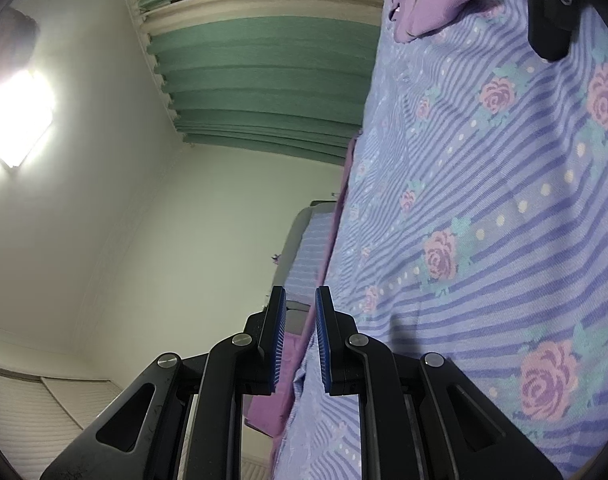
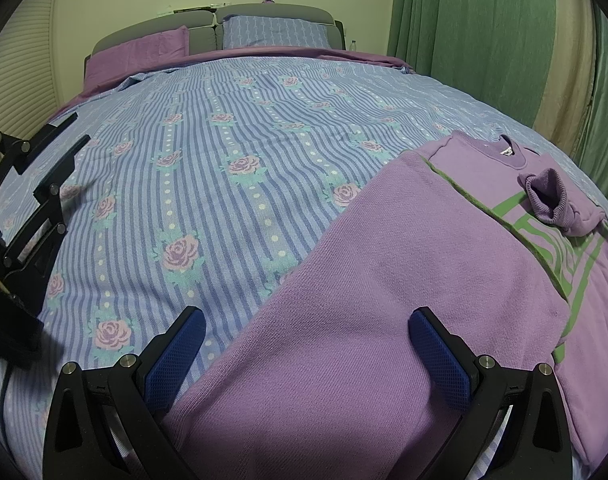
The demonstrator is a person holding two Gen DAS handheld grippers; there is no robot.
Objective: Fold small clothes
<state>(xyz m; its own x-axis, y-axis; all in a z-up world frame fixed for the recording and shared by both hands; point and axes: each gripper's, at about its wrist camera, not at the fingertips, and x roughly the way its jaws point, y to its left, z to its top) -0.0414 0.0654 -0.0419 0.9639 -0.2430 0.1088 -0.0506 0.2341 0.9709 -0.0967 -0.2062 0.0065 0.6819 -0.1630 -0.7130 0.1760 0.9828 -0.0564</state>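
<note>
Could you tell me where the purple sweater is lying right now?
In the right wrist view, the sweater lies on the bed's floral cover, lower right, near the green curtain.

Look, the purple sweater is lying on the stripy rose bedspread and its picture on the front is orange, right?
Not quite. The purple sweater does lie on the stripy rose bedspread, but the design printed on its front is green, not orange. The right wrist view shows the green lines clearly, partly covered by the side folded over it.
</note>
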